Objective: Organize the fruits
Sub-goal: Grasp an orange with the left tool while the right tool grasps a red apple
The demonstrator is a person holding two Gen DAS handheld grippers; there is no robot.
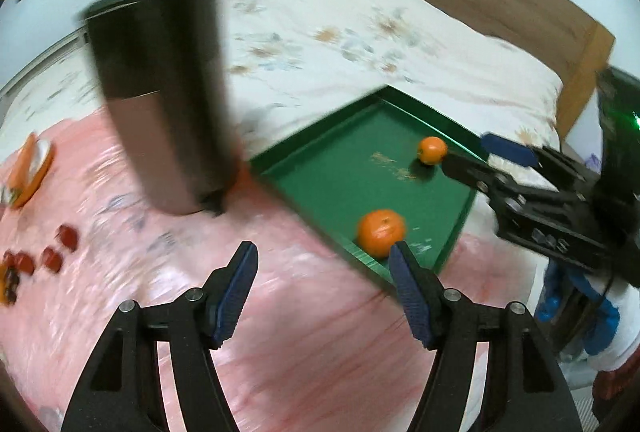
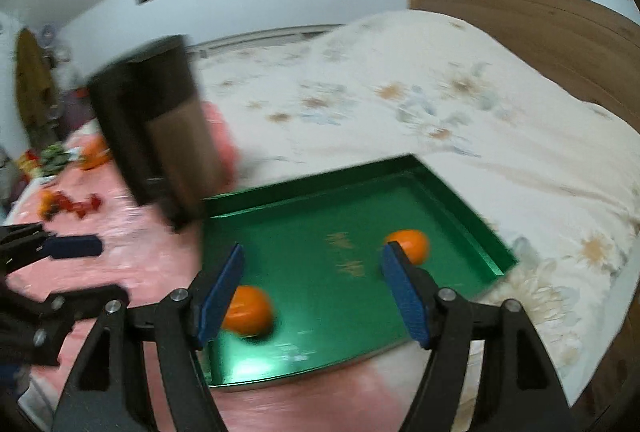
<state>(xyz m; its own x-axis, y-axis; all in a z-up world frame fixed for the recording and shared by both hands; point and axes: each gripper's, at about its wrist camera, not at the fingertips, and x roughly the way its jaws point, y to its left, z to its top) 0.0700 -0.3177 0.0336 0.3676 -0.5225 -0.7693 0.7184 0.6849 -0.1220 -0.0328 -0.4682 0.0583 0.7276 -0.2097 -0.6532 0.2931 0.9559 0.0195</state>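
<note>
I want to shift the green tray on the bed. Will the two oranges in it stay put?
Probably not: both oranges are round and lie loose on the smooth tray floor. The raised rim should catch them. The soft bedding may let it tilt.

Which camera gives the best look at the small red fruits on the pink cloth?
The left wrist view: the red fruits lie separate on the pink cloth at the left edge, though blurred. The right wrist view shows only a smeared red cluster farther off.
</note>
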